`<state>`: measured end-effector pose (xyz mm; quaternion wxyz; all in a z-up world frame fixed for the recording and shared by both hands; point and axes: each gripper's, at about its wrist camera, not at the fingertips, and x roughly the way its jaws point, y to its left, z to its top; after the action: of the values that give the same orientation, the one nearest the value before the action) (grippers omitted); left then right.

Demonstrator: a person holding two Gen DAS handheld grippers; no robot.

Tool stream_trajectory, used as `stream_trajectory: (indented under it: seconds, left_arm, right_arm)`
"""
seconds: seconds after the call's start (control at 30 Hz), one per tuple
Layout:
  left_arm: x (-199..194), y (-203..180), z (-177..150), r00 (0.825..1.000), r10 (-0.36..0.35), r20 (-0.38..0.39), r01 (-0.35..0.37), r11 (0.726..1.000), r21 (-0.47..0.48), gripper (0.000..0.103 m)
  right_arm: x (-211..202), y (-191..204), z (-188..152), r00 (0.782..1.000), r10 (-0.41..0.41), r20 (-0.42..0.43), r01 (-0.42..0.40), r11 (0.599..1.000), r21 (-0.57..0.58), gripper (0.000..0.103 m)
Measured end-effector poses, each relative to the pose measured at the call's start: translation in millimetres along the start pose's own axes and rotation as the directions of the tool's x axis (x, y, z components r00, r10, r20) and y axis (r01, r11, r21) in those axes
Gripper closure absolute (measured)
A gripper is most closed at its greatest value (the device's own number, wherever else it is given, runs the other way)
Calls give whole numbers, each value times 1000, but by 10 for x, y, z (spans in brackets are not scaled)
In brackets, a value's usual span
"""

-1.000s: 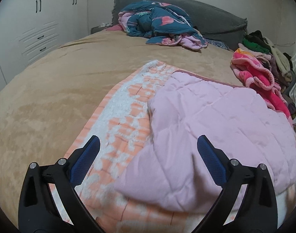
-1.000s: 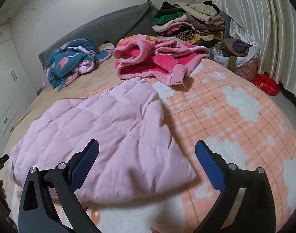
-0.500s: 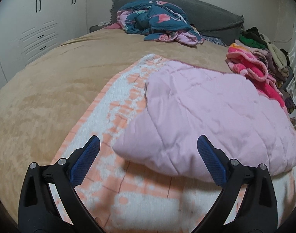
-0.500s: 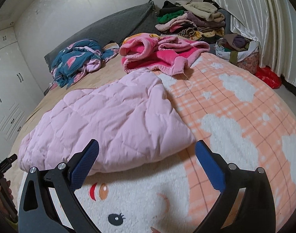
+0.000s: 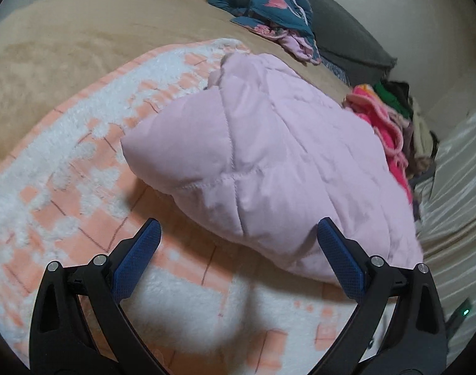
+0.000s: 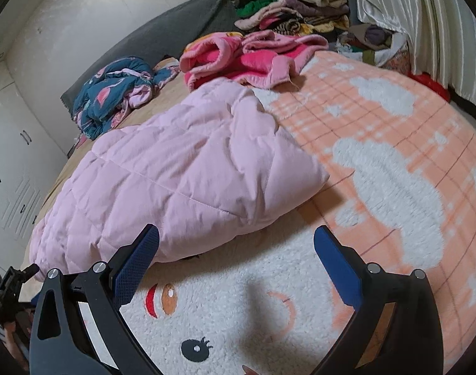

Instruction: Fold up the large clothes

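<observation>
A light pink quilted garment (image 5: 269,162) lies folded on an orange and white fleece blanket (image 5: 66,187) on the bed. It also shows in the right wrist view (image 6: 181,184), on the blanket (image 6: 394,162). My left gripper (image 5: 238,231) is open and empty, just short of the garment's near edge. My right gripper (image 6: 236,237) is open and empty, its left finger by the garment's near edge. The left gripper shows at the far left of the right wrist view (image 6: 10,284).
A blue flowered garment (image 5: 263,3) lies by the grey headboard (image 5: 347,31). A bright pink fleece garment (image 6: 247,59) lies behind the quilted one. A stack of clothes (image 6: 294,6) and a bag (image 6: 378,43) stand near the curtain (image 6: 425,15). White cupboards (image 6: 10,168) stand at left.
Both grippers have drawn back from the pink garment towards the bed's near edge. The left wrist view has swung right and tilted. The garment lies still.
</observation>
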<state>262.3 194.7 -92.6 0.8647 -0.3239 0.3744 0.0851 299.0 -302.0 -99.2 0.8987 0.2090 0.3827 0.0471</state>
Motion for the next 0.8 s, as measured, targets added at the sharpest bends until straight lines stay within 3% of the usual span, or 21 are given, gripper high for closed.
stream_trajectory:
  seconds: [0.13,0.43,0.67,0.8]
  left_arm:
    - [44,48,60,999,-25,25,27,998,-59,9]
    - [244,24,167,999,-24,30,27,997,-72,9]
    - [404,33,194,1000,-11,28,13,997,-80,8]
    - [522,69,228,999,-35,18,37,991,-132,8]
  right_arm:
    - [154,-92,50,999,31,-18,-29,995,96,4]
    - [498,-213,157,991,125,-44,-110,963,245,4]
    - [681,-186,232,988,150,-30,-138,958,253,4]
    - [764,-169,265,988,150,-31,-137,957,254,4]
